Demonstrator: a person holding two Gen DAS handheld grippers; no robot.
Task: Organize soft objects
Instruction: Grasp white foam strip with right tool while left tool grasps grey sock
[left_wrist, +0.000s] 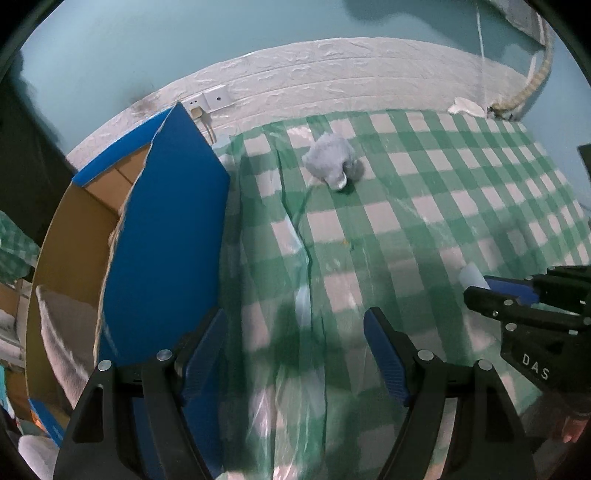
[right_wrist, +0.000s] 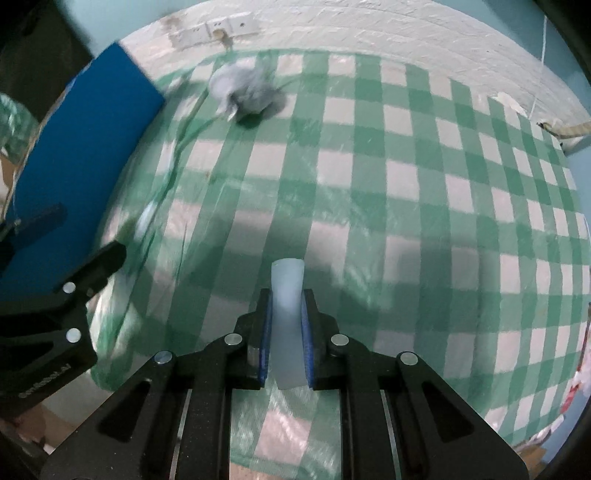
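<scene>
A pale blue crumpled soft cloth (left_wrist: 332, 162) lies on the green checked tablecloth (left_wrist: 424, 206) near the far edge; it also shows in the right wrist view (right_wrist: 243, 88). My left gripper (left_wrist: 295, 332) is open and empty, low over the near left of the table beside the box. My right gripper (right_wrist: 287, 325) is shut on a pale, flat soft piece (right_wrist: 287, 295) that sticks out past the fingertips; this gripper also shows at the right of the left wrist view (left_wrist: 476, 284).
An open cardboard box with blue outer walls (left_wrist: 170, 229) stands at the table's left edge, with a grey cloth (left_wrist: 62, 343) inside. A white wall with sockets (left_wrist: 210, 99) runs behind the table. A clear plastic sheet covers the tablecloth, wrinkled at the left.
</scene>
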